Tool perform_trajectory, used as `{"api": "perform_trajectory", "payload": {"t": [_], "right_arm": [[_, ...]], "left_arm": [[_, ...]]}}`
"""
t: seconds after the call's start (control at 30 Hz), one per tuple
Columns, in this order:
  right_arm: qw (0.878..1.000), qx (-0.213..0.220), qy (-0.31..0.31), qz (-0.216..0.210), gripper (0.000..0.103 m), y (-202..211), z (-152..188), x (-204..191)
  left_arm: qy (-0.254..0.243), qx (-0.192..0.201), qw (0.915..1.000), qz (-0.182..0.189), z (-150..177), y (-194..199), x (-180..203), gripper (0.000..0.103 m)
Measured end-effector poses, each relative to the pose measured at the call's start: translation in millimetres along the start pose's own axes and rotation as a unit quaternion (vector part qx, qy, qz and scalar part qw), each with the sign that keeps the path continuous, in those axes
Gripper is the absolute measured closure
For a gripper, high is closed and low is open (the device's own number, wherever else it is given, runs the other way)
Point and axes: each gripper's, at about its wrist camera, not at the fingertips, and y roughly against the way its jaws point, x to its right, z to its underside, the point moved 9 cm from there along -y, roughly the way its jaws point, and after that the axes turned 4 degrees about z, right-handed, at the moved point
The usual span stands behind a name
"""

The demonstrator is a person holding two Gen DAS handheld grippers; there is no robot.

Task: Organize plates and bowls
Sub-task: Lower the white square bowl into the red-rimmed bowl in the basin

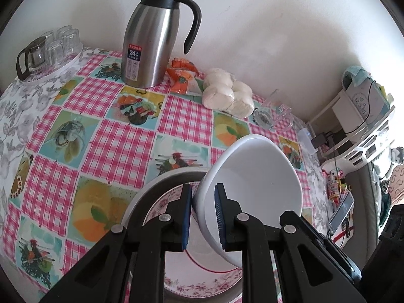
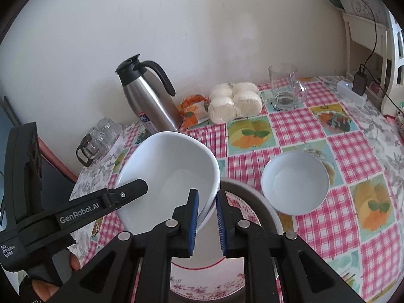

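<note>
the large white ceramic bowl point(image 2: 164, 176) is held tilted, its rim clamped by the left gripper point(image 1: 203, 217) and the right gripper point(image 2: 207, 221), above the floral-rimmed plate point(image 2: 202, 287); it is judged about to be lowered level onto it.

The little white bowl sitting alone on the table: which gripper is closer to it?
Right. The right gripper grips the big white bowl's rim on the side beside the little white bowl. The left gripper holds the far rim.
</note>
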Motion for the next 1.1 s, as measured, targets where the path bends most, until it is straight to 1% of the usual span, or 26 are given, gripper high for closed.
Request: {"api": "perform_trajectory", "payload": {"t": [0.43, 0.83, 1.1], "right_arm": [[1.000, -0.020, 0.000, 0.004, 0.086, -5, 11, 2], [0.999, -0.035, -0.005, 0.015, 0.085, -12, 16, 6], [0.999, -0.048, -0.007, 0.019, 0.085, -17, 21, 8]], "left_arm": [[-0.001, -0.013, 0.9998, -0.014, 12, -4, -4, 0.084], [-0.004, -0.025, 0.9995, -0.019, 14, -8, -1, 0.084], [-0.005, -0.039, 0.9989, -0.026, 19, -15, -3, 0.084]]}}
